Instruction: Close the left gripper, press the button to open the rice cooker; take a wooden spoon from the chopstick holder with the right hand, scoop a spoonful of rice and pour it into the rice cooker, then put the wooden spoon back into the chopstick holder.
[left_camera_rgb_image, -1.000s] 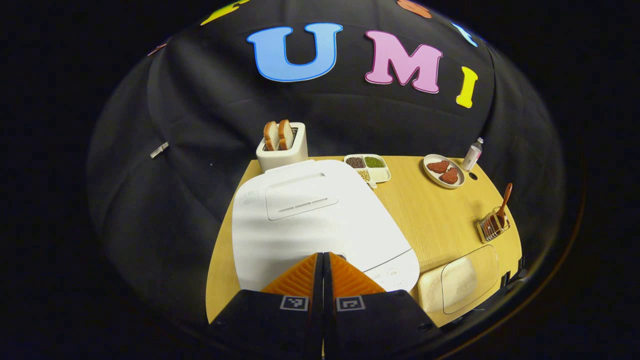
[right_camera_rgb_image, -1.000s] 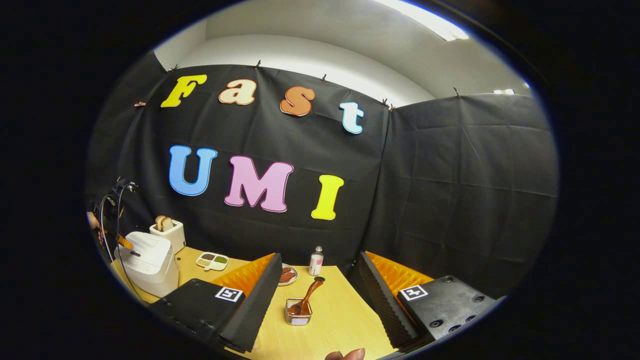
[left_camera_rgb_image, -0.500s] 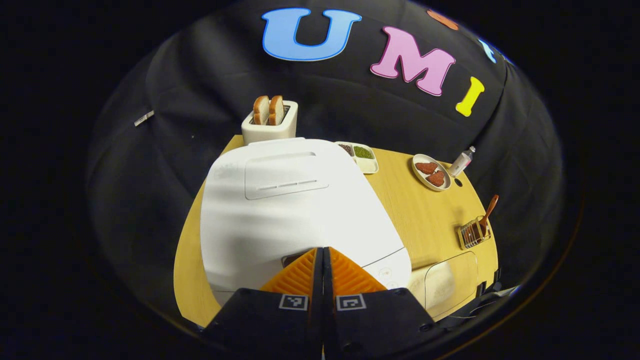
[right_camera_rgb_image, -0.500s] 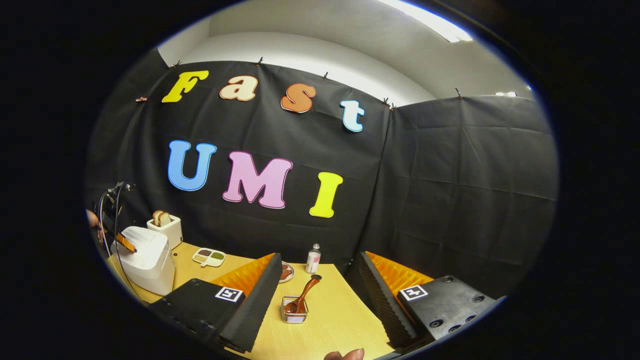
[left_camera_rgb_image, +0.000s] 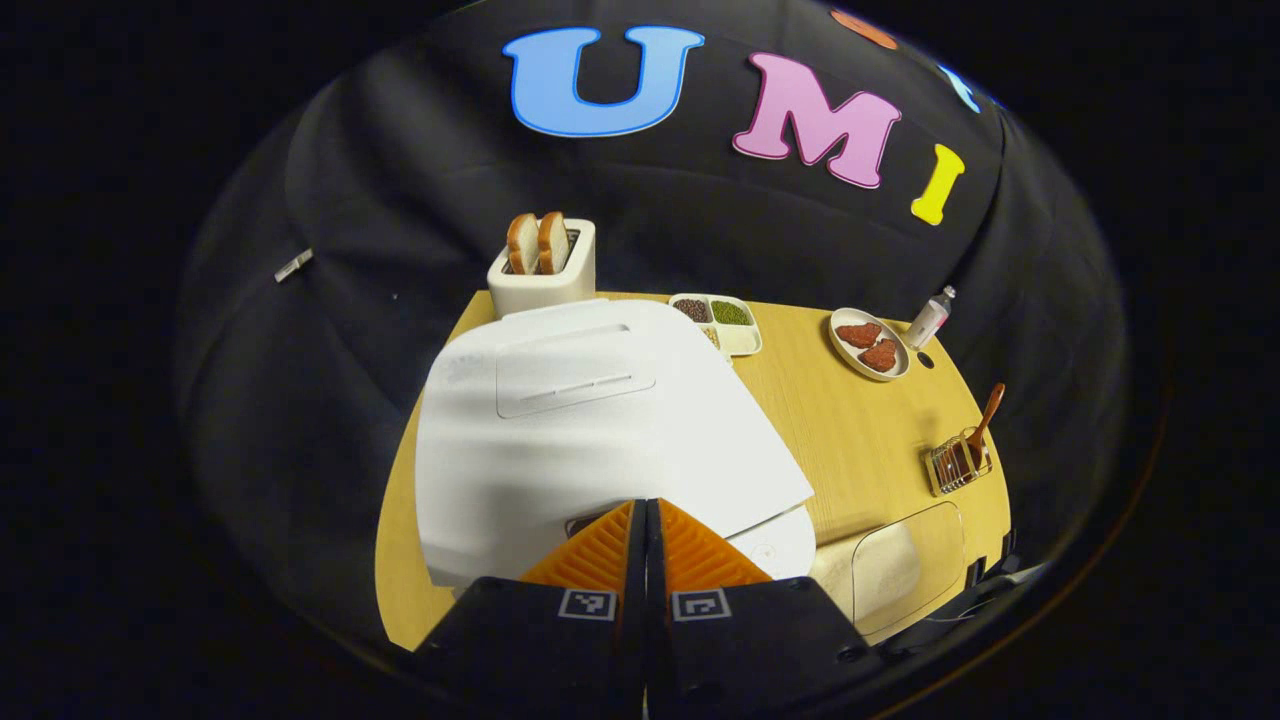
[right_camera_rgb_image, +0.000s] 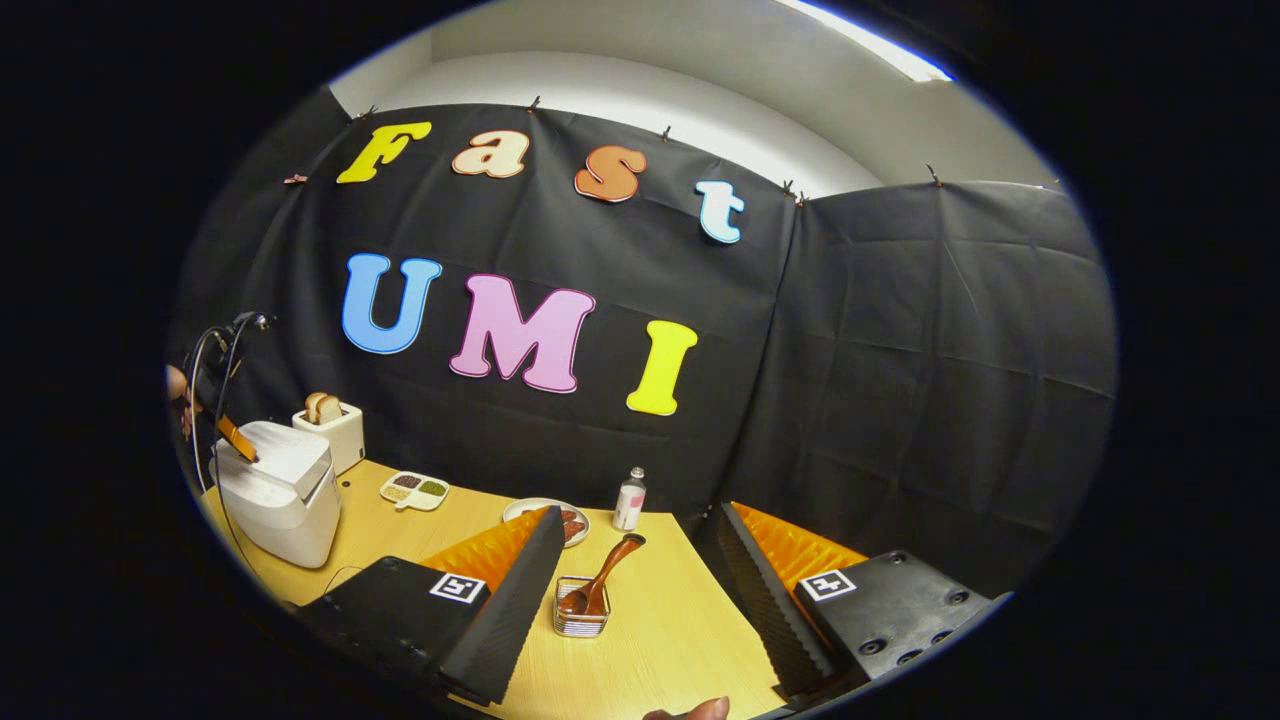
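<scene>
In the left gripper view, a toaster (left_camera_rgb_image: 543, 272) with 2 slices of bread (left_camera_rgb_image: 537, 243) stands at the table's (left_camera_rgb_image: 850, 430) far edge, at 11 o'clock from the middle of the view. Just below it the white rice cooker (left_camera_rgb_image: 590, 430) takes up the middle, its lid (left_camera_rgb_image: 575, 415) tilted and lifted a little off the body at the front right corner. The left gripper (left_camera_rgb_image: 646, 520) sits at 6 o'clock with its 2 fingers pressed together and nothing between them, their tips at the cooker's front edge; whether they touch the button I cannot tell. At 1 o'clock of the cooker lies a divided tray (left_camera_rgb_image: 722, 322) with dark beans, green beans and pale grains in separate compartments. Farther right is a plate (left_camera_rgb_image: 868, 343) with 2 reddish-brown pieces, then a small bottle (left_camera_rgb_image: 929, 318). At 3 o'clock the wire chopstick holder (left_camera_rgb_image: 957, 464) holds the wooden spoon (left_camera_rgb_image: 985, 415), handle leaning up and right. At 4 o'clock a clear box of rice (left_camera_rgb_image: 890, 572) stands just beside the cooker.

In the right gripper view, the right gripper (right_camera_rgb_image: 640, 585) is wide open, holding nothing, and the holder with the spoon shows between its fingers, well apart from both.
</scene>
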